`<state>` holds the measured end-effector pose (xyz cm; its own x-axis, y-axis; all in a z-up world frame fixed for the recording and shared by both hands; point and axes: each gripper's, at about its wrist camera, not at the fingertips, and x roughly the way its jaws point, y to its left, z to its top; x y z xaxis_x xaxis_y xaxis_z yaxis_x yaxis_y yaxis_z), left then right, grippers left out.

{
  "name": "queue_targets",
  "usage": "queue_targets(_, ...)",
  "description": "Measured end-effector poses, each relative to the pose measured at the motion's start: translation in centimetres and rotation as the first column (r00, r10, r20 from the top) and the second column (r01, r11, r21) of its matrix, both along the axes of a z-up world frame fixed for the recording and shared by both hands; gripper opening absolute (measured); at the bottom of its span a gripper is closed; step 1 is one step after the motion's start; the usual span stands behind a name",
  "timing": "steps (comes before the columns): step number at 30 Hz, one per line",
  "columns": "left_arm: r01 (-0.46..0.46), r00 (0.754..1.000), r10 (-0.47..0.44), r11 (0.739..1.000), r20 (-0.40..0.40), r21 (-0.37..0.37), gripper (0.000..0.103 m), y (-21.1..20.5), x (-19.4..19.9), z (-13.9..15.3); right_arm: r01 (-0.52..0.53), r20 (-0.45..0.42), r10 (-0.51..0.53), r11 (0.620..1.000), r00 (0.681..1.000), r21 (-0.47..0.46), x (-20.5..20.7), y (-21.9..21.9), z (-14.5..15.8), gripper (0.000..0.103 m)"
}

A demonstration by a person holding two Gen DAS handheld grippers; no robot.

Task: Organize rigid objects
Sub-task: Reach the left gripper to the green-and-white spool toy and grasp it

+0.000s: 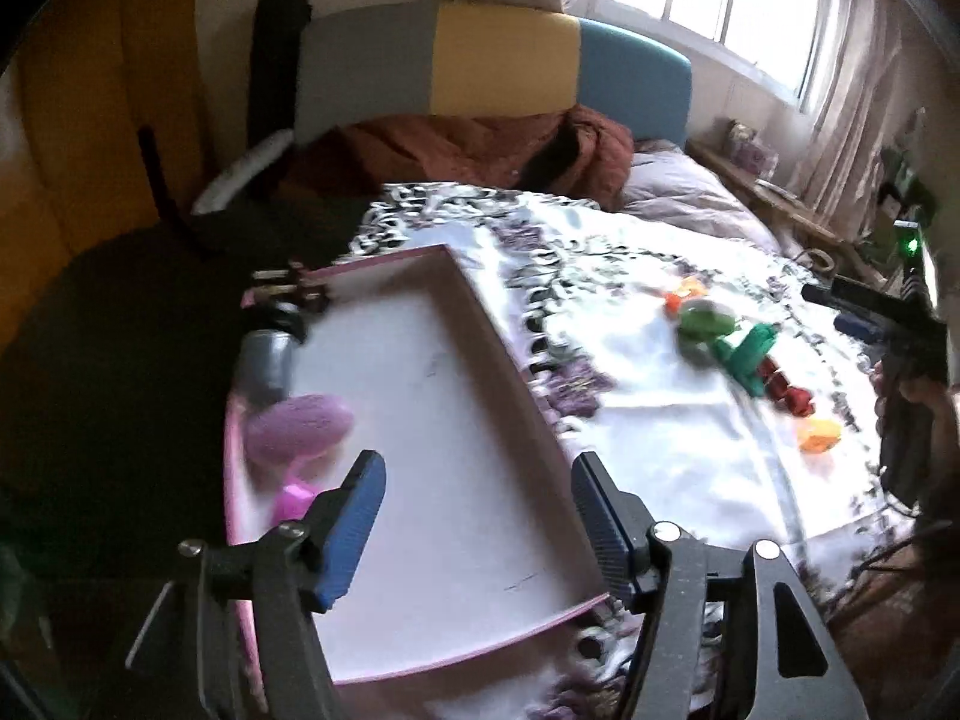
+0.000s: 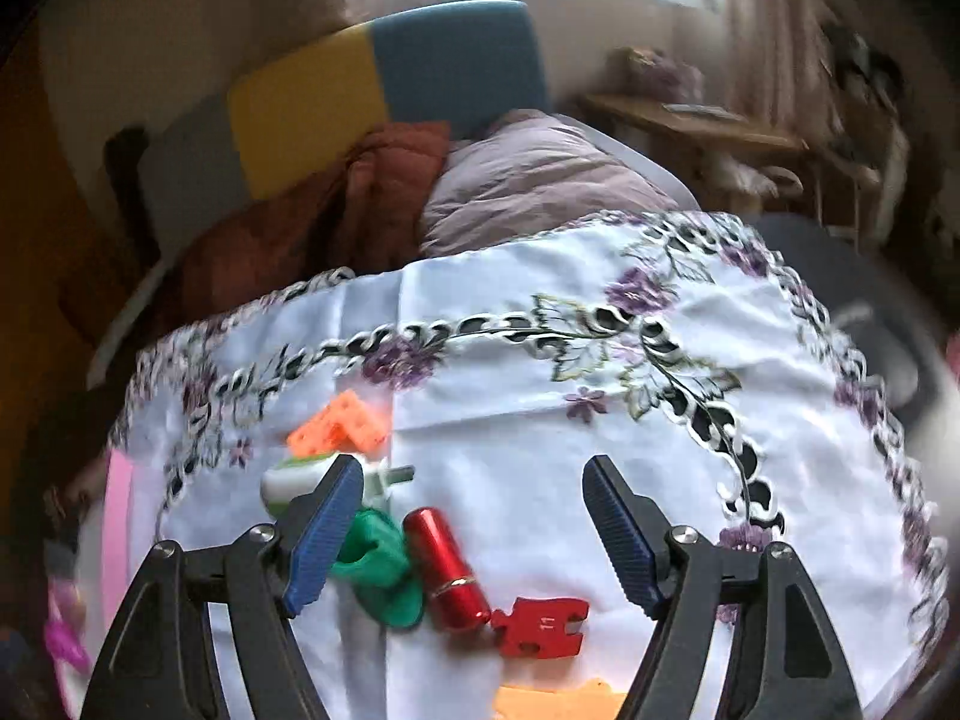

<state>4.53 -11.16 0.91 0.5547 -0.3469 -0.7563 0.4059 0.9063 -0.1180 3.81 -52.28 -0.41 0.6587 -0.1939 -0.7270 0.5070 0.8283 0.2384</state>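
My left gripper [image 1: 477,462] hangs open over a white tray with a pink rim [image 1: 498,348], nothing between its fingers. In the tray's left part lie a grey cylinder [image 1: 267,366], a blurred purple object [image 1: 300,429] and a magenta piece [image 1: 291,498]. My right gripper [image 2: 473,468] is open above the embroidered cloth, just over a red metal cylinder [image 2: 447,570]. Beside the cylinder lie a green piece [image 2: 378,564], a flat red piece [image 2: 540,627], an orange perforated block [image 2: 342,423] and a white and green object [image 2: 288,483].
The white cloth with purple flowers [image 2: 540,432] covers a bed; pillows and a rust blanket [image 1: 468,150] lie behind it. An orange piece [image 2: 552,702] sits at the near edge. A wooden side table [image 2: 690,120] stands at the right, and the tray's pink edge [image 2: 117,516] shows at far left.
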Motion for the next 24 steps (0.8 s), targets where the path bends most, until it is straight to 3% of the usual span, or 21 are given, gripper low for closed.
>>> queue_targets(7,0.114,0.993,-0.115,0.993,-0.013,-0.019,0.075,-4.9,0.4,0.6,0.038,0.010,-0.038,0.997,0.999,0.067,-0.6,-1.2,-0.2,0.077)
queue_targets(13,0.167,0.985,-0.168,0.986,-0.039,-0.026,0.076,-8.6,1.4,0.3,0.072,0.005,-0.073,0.990,0.997,0.118,-1.0,-2.1,-0.7,0.077)
queue_targets(24,0.157,0.956,-0.177,0.982,-0.233,-0.102,0.081,-14.1,5.9,-2.2,0.095,0.017,-0.100,0.979,0.995,0.183,-1.5,-3.0,-0.8,0.077)
